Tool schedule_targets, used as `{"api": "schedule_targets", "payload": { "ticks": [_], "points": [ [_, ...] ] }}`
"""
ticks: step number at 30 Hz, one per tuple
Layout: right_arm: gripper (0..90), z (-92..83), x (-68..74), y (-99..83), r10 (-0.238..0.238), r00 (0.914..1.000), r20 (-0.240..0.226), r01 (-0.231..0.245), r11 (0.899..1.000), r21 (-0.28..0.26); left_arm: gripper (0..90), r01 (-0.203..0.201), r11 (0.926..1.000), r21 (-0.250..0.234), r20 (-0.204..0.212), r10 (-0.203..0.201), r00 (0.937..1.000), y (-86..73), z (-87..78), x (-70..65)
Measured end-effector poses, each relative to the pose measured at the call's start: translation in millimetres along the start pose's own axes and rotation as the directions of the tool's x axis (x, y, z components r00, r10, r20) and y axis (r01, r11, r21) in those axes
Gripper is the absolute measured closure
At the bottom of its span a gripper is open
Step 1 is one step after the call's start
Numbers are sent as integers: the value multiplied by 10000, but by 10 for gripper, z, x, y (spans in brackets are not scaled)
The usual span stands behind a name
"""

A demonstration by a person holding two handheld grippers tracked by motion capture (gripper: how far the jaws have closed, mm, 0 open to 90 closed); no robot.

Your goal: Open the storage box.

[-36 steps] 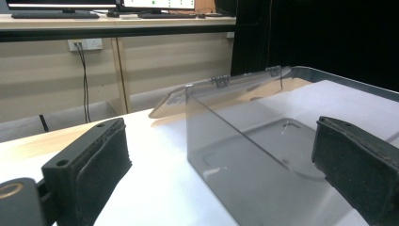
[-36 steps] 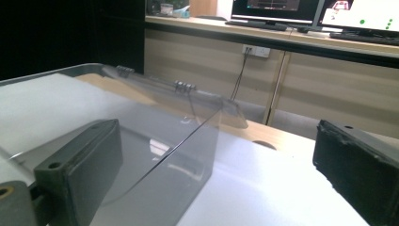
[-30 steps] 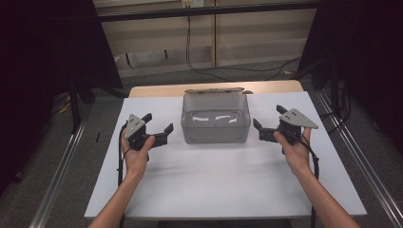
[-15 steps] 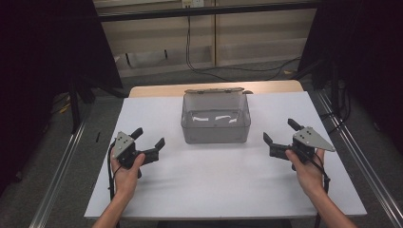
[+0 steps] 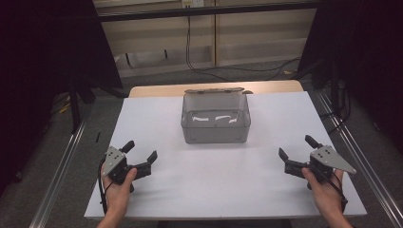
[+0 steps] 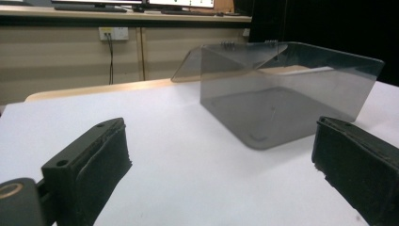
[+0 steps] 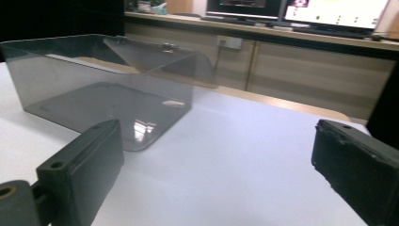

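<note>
High view, clear plastic box (image 5: 216, 124) mid-table (lid back, nothing inside), left gripper (image 5: 139, 156) and right gripper (image 5: 296, 153) both spread, well apart.

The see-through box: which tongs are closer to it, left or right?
Left, though only slightly. The left tongs sit ahead and to the left of the clear plastic box, open. The right tongs sit off to its right, also open. Neither touches it.

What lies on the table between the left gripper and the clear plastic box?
Nothing: the high view shows bare white table between the left gripper and the clear plastic box.
</note>
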State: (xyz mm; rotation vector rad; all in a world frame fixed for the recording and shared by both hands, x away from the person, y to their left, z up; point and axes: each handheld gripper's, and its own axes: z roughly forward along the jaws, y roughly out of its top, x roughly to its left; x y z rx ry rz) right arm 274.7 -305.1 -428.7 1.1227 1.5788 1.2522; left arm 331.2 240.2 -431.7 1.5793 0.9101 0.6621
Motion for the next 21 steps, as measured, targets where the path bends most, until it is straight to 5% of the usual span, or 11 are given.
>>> {"api": "schedule_targets", "payload": {
  "ticks": [10,21],
  "points": [
    [21,-284,-22,-98,93,9999,-47,-92,9999,97,42,128,9999,77,-395,-125,9991,-121,-294,-59],
    [18,-298,-69,-157,318,9995,89,-319,9993,173,37,517,9986,81,-302,-515,9982,-158,-309,-71]
  ]
}}
